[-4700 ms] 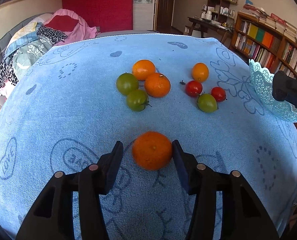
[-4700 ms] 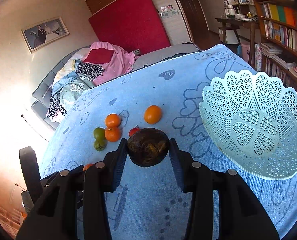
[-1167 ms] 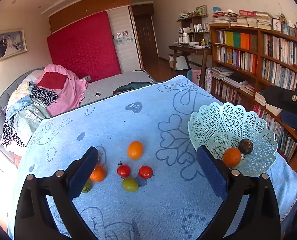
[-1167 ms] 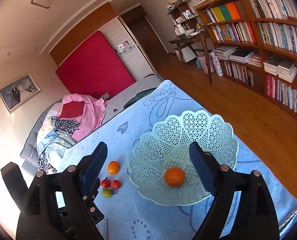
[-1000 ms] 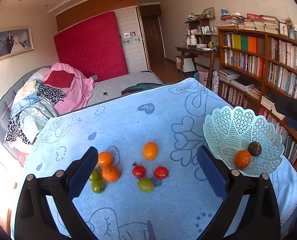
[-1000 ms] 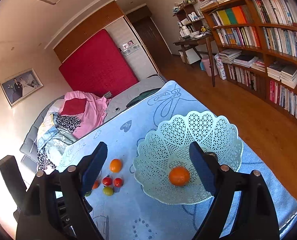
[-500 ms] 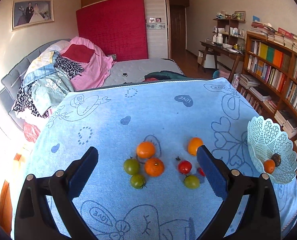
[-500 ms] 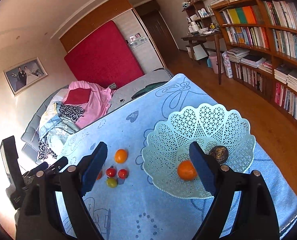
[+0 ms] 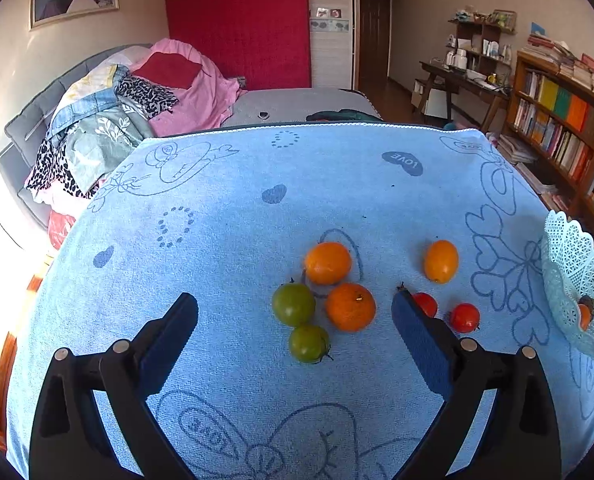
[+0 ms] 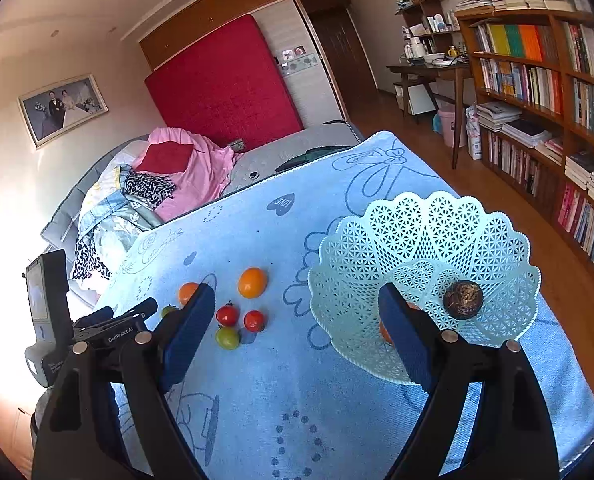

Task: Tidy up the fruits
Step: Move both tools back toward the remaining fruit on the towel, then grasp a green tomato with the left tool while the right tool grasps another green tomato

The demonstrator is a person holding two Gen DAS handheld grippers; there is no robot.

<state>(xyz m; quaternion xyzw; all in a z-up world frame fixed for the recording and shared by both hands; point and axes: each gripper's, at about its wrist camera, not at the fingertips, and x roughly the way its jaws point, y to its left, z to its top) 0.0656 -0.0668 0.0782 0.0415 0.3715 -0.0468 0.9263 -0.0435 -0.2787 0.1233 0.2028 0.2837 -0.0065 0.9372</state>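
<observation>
A: Which fruit is the left gripper (image 9: 295,332) lined up on?

B: The cluster straight ahead of it, framed between its jaws. Nearest is a small green tomato (image 9: 309,343), then a second green tomato (image 9: 293,304) just beyond and slightly left, with an orange (image 9: 350,306) touching or nearly touching them on the right. A second orange (image 9: 327,262) sits behind those.

A: And the jaws?

B: Wide apart but closing a little, with nothing pressed between them. All round fruit, so no long axis to square up to.

A: What about the right gripper (image 10: 293,320)?

B: Jaws apart, empty. Ahead and left of it lie two red tomatoes (image 10: 228,315) and a greenish one (image 10: 227,337). The basket (image 10: 417,224) is ahead to its right, holding a dark round fruit (image 10: 462,299); an orange there is probably half hidden behind the right finger, hard to be sure.

A: So who is nearer the cluster?

B: The left, I'd judge.

A: Surface and room?

B: A blue patterned towel (image 9: 225,208) over the desk, a bed (image 9: 289,104) with heaped clothes beyond, bookshelves (image 10: 545,92) further right
</observation>
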